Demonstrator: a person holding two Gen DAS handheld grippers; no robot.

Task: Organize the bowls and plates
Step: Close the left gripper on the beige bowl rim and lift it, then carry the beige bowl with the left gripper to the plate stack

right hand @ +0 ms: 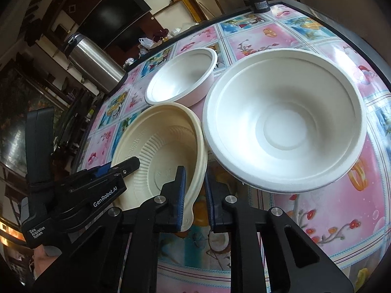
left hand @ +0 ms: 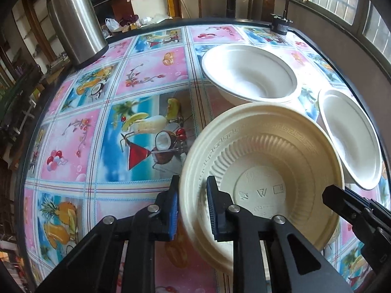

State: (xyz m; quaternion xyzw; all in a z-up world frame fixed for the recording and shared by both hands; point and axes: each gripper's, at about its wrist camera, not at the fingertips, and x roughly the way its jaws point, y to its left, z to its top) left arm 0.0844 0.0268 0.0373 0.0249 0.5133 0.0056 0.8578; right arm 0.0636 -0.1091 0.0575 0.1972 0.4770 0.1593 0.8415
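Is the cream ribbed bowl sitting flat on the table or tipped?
Tipped: the cream bowl faces the camera, each gripper clamped on an opposite rim, left gripper, right gripper.

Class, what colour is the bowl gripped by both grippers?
Cream bowl, with a ribbed inner wall; clearest in the left wrist view.

A cream bowl [left hand: 264, 171] with a ribbed inner wall, a key-pattern band under its rim and embossed marks on its flat bottom sits tilted, its rim pinched on opposite sides. Just beyond it stands a plain white bowl [left hand: 249, 73], upright and smooth inside. Beside both, on the right, is a second white bowl [right hand: 284, 127], wide-rimmed with a round flat bottom, close to the cream bowl's rim.
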